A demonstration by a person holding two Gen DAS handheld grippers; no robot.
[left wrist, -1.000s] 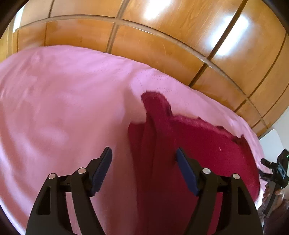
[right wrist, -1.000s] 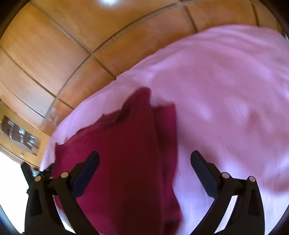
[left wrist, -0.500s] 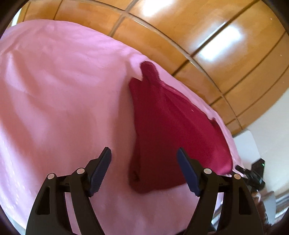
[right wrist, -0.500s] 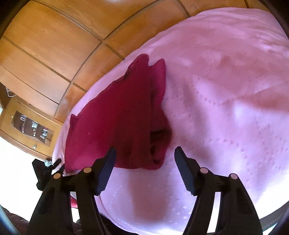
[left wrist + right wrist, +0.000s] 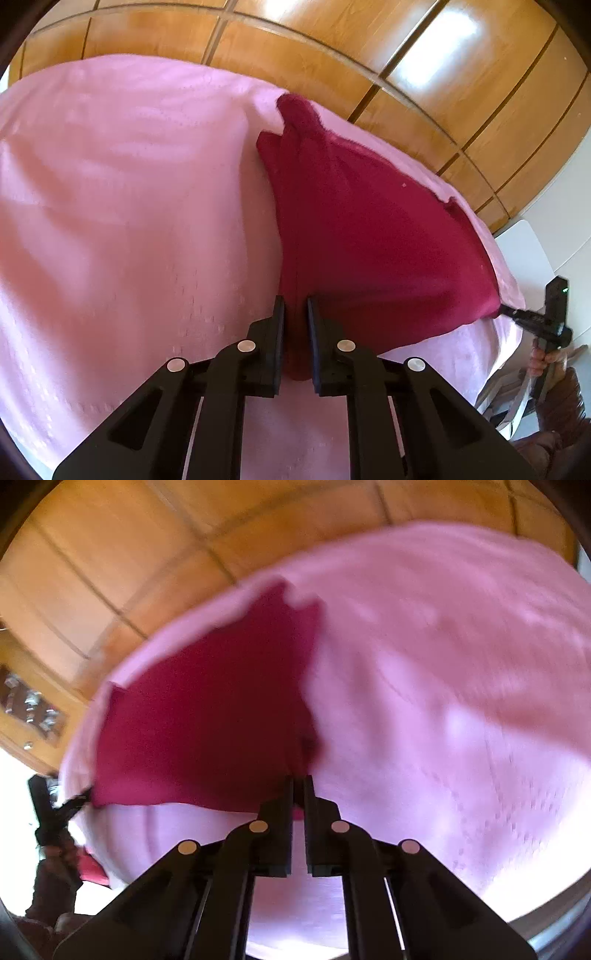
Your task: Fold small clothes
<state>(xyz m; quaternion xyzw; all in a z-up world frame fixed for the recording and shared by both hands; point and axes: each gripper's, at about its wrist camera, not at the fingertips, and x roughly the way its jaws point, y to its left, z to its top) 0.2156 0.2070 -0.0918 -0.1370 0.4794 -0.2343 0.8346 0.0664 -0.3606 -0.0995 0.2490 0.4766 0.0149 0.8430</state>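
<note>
A pink bedspread covers the bed, wooden wardrobe panels toward 12 o'clock. On it lies the dark red garment. Left claw and right claw have just clamped its near corners.

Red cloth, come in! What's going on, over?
Left gripper and right gripper just closed, each pinching the red cloth. It lies on the pink bedspread. Nothing blocking.

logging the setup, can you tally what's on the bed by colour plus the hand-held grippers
dark red garment: 1
pink bedspread: 1
black hand-held grippers: 2, left and right, each shut on the garment's near edge, jaws having just been closing
total: 4
</note>
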